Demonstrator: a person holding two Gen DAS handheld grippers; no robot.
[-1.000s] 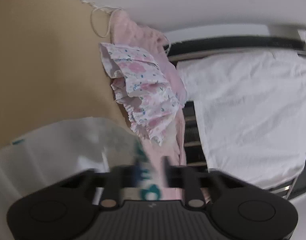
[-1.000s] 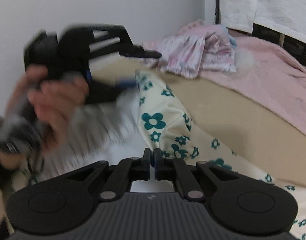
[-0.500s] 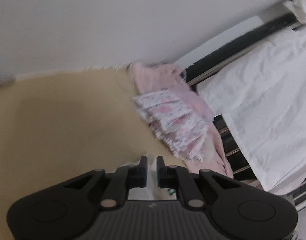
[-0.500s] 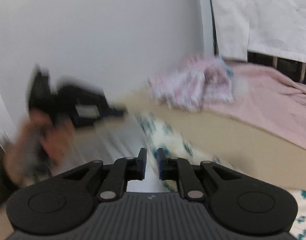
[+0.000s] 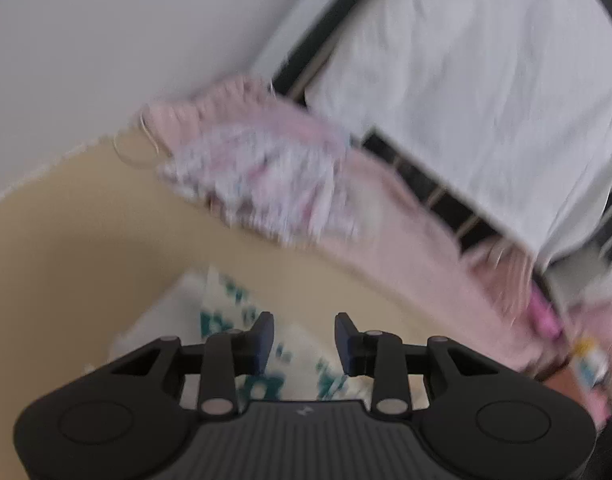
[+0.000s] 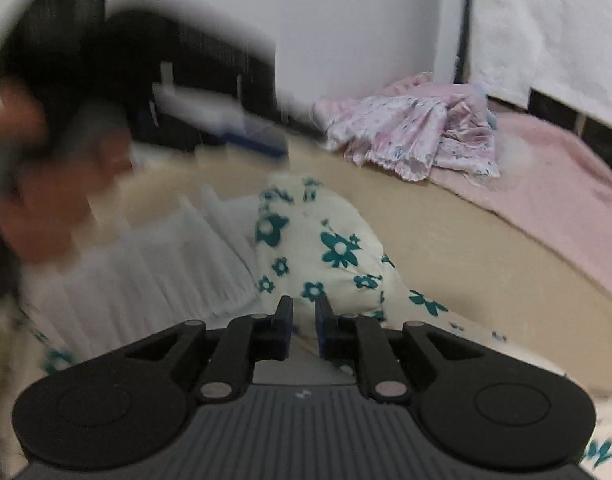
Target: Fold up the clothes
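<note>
My left gripper [image 5: 303, 338] has just been opening, jaws released, the floral garment [image 5: 241, 320] below them. My right gripper [image 6: 303, 322] likewise: jaws parting, garment beyond, ungripped.

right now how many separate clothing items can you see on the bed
2. A cream garment with teal flowers lies just ahead of the right gripper; a pink floral garment is bunched by the wall. More could be hidden in that bunch.

floral garment [image 6: 330, 240]: soft matt cloth | pink blanket [image 6: 554, 184]: fuzzy cloth | grippers: matt black plastic
</note>
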